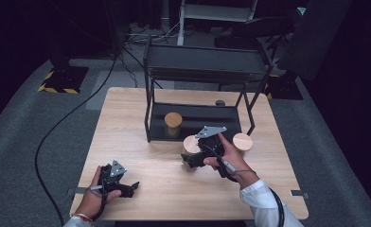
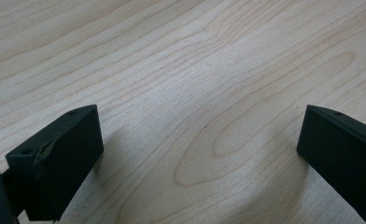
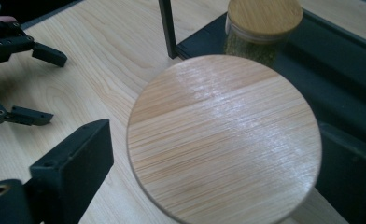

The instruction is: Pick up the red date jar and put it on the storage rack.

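A jar with a round wooden lid [image 3: 224,140] stands on the wooden table [image 1: 127,127] just in front of the black metal rack [image 1: 202,71]. The right gripper [image 1: 193,161] straddles it, jaws wide on either side of the lid; whether they touch the jar cannot be told. A second wooden-lidded jar [image 1: 172,124], holding something greenish, stands on the rack's bottom shelf, behind and to the left of the first. A third lidded jar [image 1: 242,142] stands on the table in front of the rack's right leg, beside the person's right hand [image 1: 231,158]. Well in front and to the left of the rack, the left gripper [image 1: 127,188] rests low over bare tabletop, jaws spread wide, holding nothing.
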A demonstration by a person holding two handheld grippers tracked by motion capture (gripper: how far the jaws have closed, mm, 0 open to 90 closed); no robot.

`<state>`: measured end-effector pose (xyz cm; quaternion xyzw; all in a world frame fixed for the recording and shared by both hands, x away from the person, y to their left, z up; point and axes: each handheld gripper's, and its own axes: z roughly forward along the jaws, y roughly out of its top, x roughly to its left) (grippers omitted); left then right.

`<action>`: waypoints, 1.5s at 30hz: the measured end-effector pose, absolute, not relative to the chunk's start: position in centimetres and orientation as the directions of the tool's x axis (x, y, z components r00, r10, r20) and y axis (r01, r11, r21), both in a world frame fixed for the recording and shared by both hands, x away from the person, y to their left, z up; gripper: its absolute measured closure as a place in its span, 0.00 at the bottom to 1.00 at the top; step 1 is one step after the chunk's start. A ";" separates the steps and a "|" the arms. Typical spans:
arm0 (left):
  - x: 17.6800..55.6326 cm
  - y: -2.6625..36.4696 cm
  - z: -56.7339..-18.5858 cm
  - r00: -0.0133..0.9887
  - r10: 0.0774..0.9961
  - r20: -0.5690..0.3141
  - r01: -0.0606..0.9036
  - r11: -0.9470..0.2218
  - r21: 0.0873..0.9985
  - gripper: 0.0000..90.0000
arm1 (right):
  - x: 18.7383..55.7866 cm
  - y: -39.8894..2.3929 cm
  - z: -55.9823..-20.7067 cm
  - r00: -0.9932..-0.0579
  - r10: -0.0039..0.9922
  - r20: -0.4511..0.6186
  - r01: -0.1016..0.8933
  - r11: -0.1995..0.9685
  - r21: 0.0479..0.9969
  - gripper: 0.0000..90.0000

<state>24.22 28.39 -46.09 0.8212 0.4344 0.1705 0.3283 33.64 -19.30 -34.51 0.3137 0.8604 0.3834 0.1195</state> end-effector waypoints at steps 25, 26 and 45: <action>24.2 28.4 -46.1 0.566 0.825 -0.006 0.601 -0.407 0.688 0.00 | 34.5 -17.2 -33.1 -0.785 0.619 -0.033 0.445 0.600 0.665 0.27; 24.2 28.4 -46.1 0.565 0.825 -0.006 0.601 -0.407 0.688 0.00 | 34.4 -17.1 -33.0 -0.785 0.619 -0.034 0.445 0.602 0.663 0.27; 24.2 28.4 -46.1 0.565 0.825 -0.006 0.601 -0.406 0.688 0.00 | 34.8 -17.3 -31.1 -0.734 0.677 -0.057 0.460 0.557 0.692 0.27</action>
